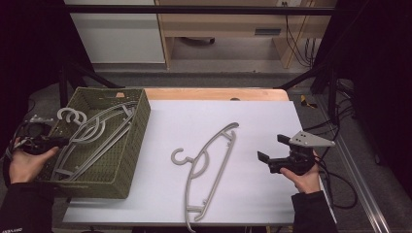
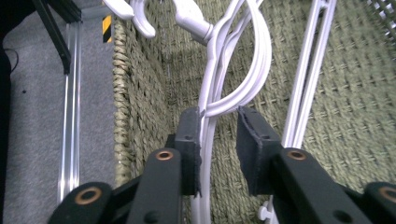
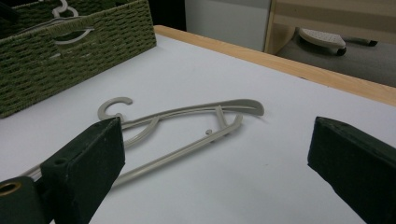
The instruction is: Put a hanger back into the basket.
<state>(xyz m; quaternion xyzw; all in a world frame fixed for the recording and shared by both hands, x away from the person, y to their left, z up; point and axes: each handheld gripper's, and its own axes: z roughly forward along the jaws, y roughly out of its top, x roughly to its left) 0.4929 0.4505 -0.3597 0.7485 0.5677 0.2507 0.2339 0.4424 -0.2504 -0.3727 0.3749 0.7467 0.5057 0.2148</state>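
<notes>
the tabletop [image 1: 272, 121] spreads over the middle of the high view, with the woven basket [image 1: 128, 160] at centre left. several pale hangers [image 1: 97, 133] lie stacked in the basket, hooks at its upper left, and one hanger [image 1: 206, 165] lies alone on the tabletop at lower centre. judged from that, the moving of hangers between basket and tabletop is under way, with most hangers in the basket and one outside it.

the left tool [image 2: 218, 140] sits inside the basket, its pads parted around a hanger bar [image 2: 205, 135]; the bar lies against the left pad and the right pad stands clear, so nothing is clamped. the right tool [image 1: 272, 148] hovers at right of the high view, spread wide and empty, near the lone hanger.

how many hangers are stacked is hard to count. the lone hanger's lower end runs over the tabletop's near edge, and the basket floor is partly covered.
</notes>
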